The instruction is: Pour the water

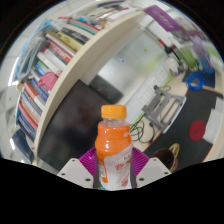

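Observation:
An orange drink bottle (113,148) with an orange cap and a white label stands upright between my fingers, lifted off any surface as the whole view is tilted. My gripper (113,168) is shut on the bottle: both magenta pads (89,160) press against its lower sides. The bottle's base is hidden below the fingers.
A curved white bookshelf (55,60) full of books runs beyond the bottle on one side. A dark screen (72,120) sits behind the bottle. A cluttered white desk (165,105) with cables and a dark chair (198,120) lies on the other side.

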`<state>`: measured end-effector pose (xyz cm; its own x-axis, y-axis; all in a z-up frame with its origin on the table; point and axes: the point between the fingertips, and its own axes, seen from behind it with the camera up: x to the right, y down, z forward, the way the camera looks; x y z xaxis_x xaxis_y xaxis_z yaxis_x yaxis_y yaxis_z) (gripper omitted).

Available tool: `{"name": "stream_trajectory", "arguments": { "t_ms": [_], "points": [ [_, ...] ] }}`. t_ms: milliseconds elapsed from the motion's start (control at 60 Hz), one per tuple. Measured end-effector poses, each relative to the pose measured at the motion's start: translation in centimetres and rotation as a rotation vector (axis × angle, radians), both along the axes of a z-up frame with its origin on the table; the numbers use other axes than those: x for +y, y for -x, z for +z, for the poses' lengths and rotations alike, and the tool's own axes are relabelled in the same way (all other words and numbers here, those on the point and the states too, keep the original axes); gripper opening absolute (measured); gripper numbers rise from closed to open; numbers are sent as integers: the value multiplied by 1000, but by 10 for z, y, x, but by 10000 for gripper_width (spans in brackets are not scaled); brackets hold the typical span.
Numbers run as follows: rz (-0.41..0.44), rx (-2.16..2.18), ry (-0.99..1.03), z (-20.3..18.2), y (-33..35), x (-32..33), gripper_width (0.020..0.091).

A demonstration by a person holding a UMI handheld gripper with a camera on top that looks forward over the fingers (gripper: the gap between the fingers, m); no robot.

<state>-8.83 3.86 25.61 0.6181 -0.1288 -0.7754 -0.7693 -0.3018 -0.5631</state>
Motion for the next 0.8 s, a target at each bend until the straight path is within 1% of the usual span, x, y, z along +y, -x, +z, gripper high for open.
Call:
{"name": "stream_trajectory", "arguments": {
  "t_ms": [17,33,50,117,150,167,183,217,300,400,517,700,733,783,800],
  "points": [
    [4,-67,-5,3,-8,0,433],
    [0,-135,-32,-3,-17,1,433],
    [2,-197,-20,5,-24,0,433],
    [-11,-435,-28,13,-59,1,432],
    [-33,-529,-34,16,-79,2,432],
    [-58,-578,-63,5,-91,4,432],
    [-68,-612,-44,13,-99,3,433],
    [-95,-668,-47,12,-117,3,434],
    [-133,-730,-71,7,-151,3,433],
    [-184,-792,-46,-24,-196,6,432],
    [-185,-852,31,-76,-232,8,433],
    [-135,-861,57,-138,-241,21,432],
    [-123,-862,61,-148,-241,22,447],
    [-102,-865,73,-162,-237,24,446],
    [-95,-867,76,-168,-236,23,455]
  ]
}}
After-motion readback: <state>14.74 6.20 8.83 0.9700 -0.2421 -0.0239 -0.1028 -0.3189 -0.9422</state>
